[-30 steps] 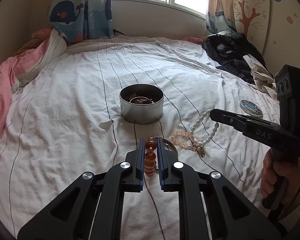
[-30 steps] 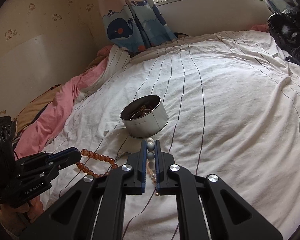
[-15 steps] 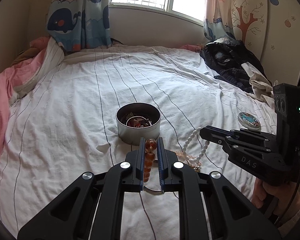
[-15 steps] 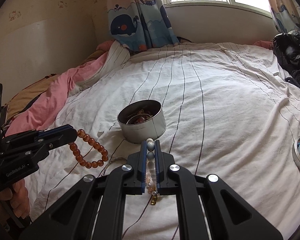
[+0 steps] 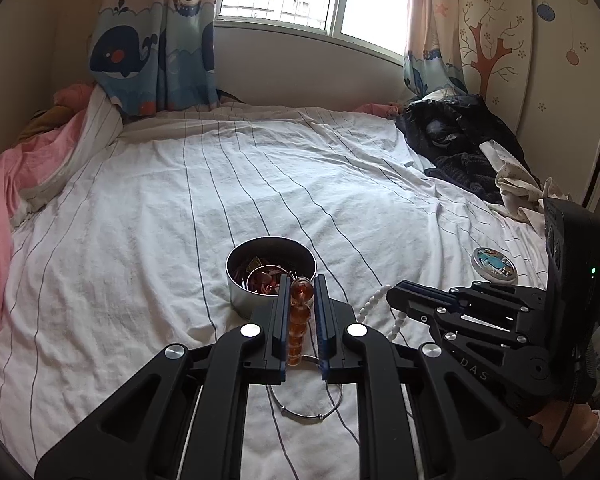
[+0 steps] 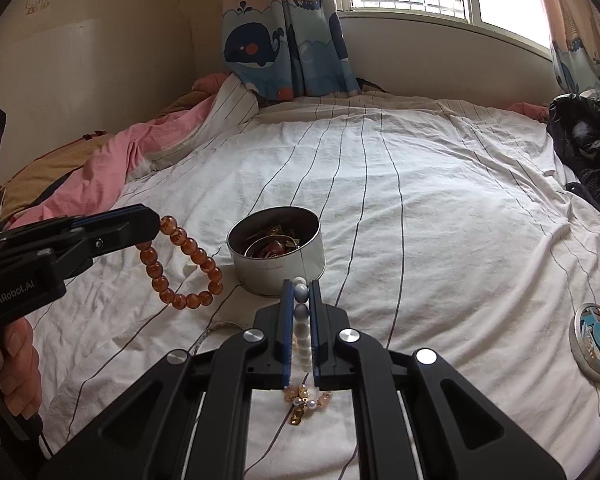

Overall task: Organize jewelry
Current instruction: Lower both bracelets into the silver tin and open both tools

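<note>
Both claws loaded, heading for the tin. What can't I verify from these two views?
- Tin contents: a tangle, pieces too small to count in either view.
- White bead bracelet: in the right wrist view, the right claw hides its lower loop.
- Thin metal bangle: in the left wrist view, the left claw hides part.

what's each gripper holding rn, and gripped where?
Left hand-held gripper: amber bead bracelet, pinched on a few beads, loop hanging free. Right hand-held gripper: white pearl bracelet, pinched along its bead strand.

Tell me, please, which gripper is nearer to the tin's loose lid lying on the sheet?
Right. The right gripper is on the lid's side of the tin; the left gripper is beyond it.
</note>
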Motion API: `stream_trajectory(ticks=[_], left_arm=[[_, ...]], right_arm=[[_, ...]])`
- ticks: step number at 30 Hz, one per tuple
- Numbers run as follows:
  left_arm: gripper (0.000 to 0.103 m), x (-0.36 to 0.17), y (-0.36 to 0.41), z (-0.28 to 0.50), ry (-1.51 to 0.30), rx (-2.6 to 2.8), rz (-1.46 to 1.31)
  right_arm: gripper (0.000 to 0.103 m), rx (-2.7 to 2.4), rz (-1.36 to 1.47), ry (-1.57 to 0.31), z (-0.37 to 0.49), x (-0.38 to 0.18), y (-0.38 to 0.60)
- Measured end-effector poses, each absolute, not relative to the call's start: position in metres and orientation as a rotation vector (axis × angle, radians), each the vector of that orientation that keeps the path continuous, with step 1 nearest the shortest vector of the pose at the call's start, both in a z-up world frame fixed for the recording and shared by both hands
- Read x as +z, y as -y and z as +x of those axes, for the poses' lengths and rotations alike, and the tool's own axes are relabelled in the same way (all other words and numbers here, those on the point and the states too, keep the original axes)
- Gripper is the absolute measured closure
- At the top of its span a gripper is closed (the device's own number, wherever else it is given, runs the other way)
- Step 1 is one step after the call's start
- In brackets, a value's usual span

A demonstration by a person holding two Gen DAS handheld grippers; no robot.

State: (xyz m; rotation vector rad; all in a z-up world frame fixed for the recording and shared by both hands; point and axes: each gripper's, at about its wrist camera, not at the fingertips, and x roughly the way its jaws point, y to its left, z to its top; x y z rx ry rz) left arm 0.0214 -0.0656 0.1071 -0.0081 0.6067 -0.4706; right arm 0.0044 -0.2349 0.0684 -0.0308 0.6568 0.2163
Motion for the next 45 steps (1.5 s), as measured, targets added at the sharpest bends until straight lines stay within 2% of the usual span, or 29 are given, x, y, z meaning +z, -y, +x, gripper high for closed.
stream_trajectory(ticks=[17,45], left_arm=[[0.092,0.113,0.074,0.044,-0.591,-0.483,-0.021],[0.092,0.114,0.091,0.100,-0.567,-0.506,-0.081]], right_arm=[[0.095,0.325,0.154,-0.642,0.029,0.079,0.256],[0.095,0.390,0.264,-0.630,0.082,0.085,0.262]])
